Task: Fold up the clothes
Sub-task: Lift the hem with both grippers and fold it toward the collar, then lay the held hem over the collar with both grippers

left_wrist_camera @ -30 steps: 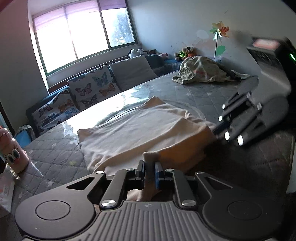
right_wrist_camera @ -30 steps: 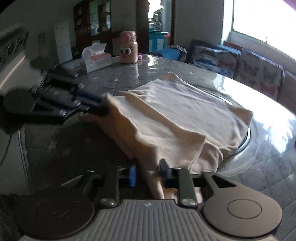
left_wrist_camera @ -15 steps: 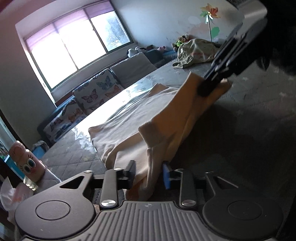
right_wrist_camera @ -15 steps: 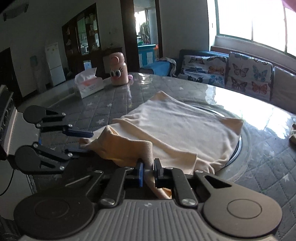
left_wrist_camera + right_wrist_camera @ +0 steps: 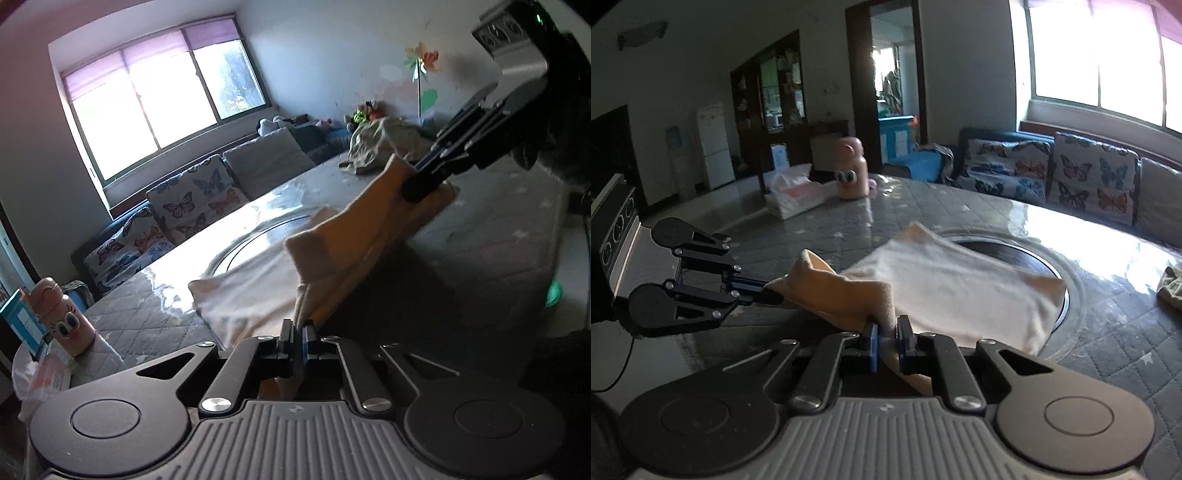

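Both grippers, left gripper and right gripper, pinch the cream garment's lifted near edge, fingers closed; the quilted tabletop beyond lies open.

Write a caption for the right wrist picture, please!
Two grippers lift the near edge of a cream garment off the table.

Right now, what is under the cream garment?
The cream garment lies over the quilted table cover and part of the round inset. The rest of the inset is hidden beneath it.
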